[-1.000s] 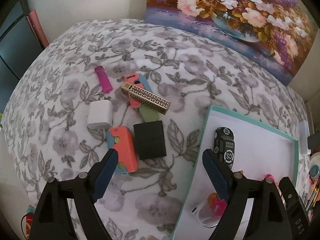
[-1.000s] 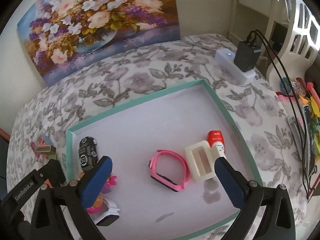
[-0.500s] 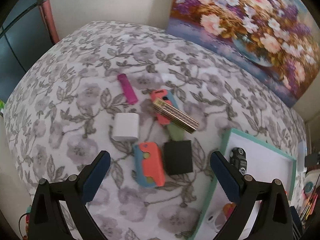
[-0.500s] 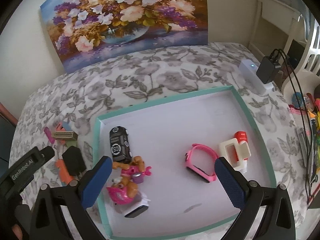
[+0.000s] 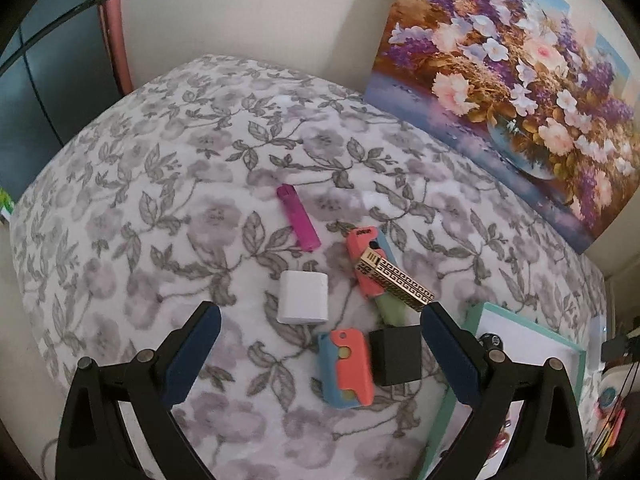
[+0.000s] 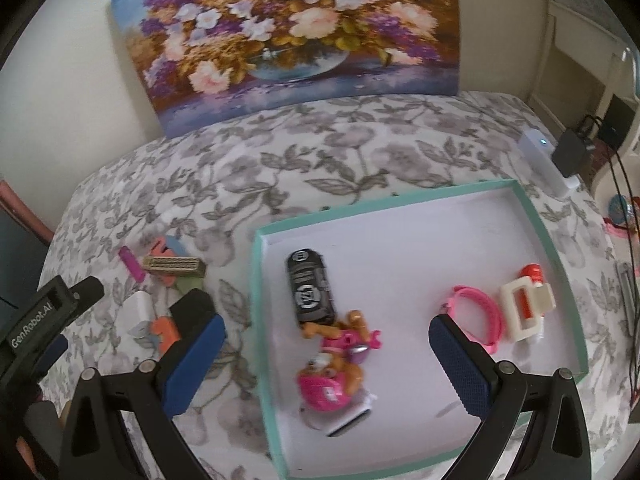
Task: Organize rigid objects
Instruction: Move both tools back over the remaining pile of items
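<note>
The loose pile on the floral cloth (image 5: 168, 200) now sits between the wide-spread fingers of the left gripper (image 5: 320, 354), where a second ago the edge of the teal tray (image 6: 532, 216) and the toy car (image 6: 311, 287) filled that space. The gripper has swung off the tray to the pile, so the car reads as delivered and a fresh pick is likely coming. Nearest lie the coral-and-blue case (image 5: 347, 366) and the black box (image 5: 396, 356), touching; farther are the white block (image 5: 303, 297), the gold patterned bar (image 5: 396, 280) resting across a second coral case (image 5: 362, 258), and the magenta stick (image 5: 299, 218).

The right gripper (image 6: 327, 364) hangs wide and empty over the tray's near half.

A green piece (image 5: 390, 308) under the bar is mostly covered. The tray's pink toys (image 6: 340, 368) blur together, and the left view crops the tray.
</note>
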The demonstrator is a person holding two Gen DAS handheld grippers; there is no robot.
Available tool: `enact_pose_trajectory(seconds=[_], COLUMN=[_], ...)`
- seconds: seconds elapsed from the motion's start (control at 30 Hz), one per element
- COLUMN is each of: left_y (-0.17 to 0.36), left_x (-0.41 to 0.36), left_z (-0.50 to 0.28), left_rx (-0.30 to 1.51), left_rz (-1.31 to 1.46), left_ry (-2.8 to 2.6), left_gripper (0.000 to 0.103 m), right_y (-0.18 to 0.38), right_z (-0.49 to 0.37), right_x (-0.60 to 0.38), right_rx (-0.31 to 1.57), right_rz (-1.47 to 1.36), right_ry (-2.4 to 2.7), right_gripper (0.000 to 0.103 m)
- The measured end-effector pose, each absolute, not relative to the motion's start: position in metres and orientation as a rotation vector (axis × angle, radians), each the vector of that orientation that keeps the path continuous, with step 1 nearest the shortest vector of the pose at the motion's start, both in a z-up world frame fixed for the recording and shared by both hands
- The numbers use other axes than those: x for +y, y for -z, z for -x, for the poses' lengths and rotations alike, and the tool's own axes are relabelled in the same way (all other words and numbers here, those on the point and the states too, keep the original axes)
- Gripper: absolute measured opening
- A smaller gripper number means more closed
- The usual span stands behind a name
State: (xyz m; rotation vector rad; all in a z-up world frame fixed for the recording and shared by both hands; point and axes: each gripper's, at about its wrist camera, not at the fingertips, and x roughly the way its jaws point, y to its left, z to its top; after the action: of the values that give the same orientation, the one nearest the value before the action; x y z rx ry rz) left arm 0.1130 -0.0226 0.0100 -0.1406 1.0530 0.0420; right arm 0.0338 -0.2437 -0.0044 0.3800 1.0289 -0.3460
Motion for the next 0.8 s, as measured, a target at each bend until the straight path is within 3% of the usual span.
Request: enact_pose_trajectory(seconds=[0.4, 0.8], left_y=[-0.017, 0.013], left_x=[0.023, 0.042], left_z=[-0.121, -0.135], left_rx=[1.095, 1.178], left_rz=[0.13, 0.186], left_ry=[-0.075, -0.06], left_gripper=[0.1, 0.1], right_y=[0.014, 0.042], right_z=[-0.06, -0.084], right_x=[-0.192, -0.156], right_rx=[1.04, 1.083], right_rz=[-0.344, -0.326], right_ry=[0.24, 0.162], right_gripper=[0.103, 0.101])
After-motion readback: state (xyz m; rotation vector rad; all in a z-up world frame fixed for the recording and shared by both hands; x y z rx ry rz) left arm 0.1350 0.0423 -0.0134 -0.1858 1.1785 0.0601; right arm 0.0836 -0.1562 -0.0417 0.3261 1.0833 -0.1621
